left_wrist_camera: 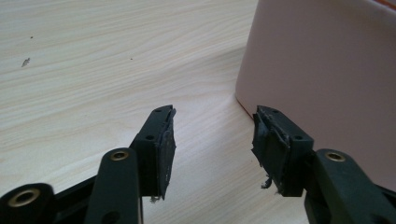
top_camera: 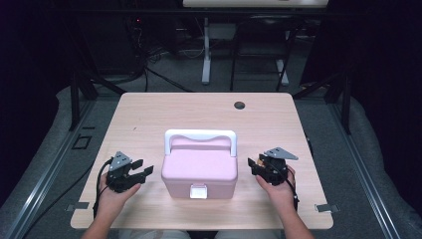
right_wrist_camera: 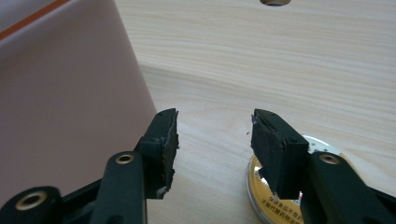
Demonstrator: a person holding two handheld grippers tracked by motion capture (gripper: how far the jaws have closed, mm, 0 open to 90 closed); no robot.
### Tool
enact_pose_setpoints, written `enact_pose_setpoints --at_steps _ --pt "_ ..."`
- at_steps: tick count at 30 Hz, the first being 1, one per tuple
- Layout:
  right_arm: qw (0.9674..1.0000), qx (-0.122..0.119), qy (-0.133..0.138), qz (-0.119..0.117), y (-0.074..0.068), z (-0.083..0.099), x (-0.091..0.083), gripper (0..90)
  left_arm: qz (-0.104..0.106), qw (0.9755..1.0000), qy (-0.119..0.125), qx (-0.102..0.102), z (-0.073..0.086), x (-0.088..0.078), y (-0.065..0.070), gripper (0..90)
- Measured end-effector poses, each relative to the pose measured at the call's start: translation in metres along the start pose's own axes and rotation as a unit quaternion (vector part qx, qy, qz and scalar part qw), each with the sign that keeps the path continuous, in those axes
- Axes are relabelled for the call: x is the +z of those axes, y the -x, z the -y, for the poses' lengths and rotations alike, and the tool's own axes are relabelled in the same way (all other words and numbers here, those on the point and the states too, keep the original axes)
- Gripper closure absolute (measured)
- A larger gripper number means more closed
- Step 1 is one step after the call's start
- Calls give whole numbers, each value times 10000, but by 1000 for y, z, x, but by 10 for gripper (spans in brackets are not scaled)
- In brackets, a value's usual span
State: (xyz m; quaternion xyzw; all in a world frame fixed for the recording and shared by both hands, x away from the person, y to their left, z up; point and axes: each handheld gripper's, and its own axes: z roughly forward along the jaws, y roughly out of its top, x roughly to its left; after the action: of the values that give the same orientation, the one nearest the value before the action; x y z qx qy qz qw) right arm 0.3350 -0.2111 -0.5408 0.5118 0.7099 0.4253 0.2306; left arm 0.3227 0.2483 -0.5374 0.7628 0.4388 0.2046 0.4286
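Note:
A pink box (top_camera: 199,172) with a white handle (top_camera: 200,134) and a white front latch (top_camera: 198,191) stands at the middle of the wooden table (top_camera: 149,114), lid down. To its left, my left gripper (top_camera: 144,167) is open and points at the box's side; in the left gripper view the jaws (left_wrist_camera: 215,112) are apart over bare wood, with the box's pink wall (left_wrist_camera: 322,70) just beyond the right one. My right gripper (top_camera: 252,167) is open beside the box's right side. In the right gripper view (right_wrist_camera: 215,116) nothing lies between the jaws, and the pink wall (right_wrist_camera: 65,102) is at the left.
A round gold and silver disc (right_wrist_camera: 264,191) lies on the table under the right gripper's right jaw. A cable hole (top_camera: 240,105) sits near the table's far edge. Desk legs and cables stand on the floor beyond the table.

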Motion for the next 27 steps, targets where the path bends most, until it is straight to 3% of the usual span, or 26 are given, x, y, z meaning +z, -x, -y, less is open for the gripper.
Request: enact_pose_setpoints --at_steps 7,27 --pt "10000 14 -6 27 -2 1 -1 509 35 10000 -30 -15 0 3 1 528" --pt "9997 11 -32 -233 -11 0 -1 538 173 9996 50 -228 -3 1 1 566"
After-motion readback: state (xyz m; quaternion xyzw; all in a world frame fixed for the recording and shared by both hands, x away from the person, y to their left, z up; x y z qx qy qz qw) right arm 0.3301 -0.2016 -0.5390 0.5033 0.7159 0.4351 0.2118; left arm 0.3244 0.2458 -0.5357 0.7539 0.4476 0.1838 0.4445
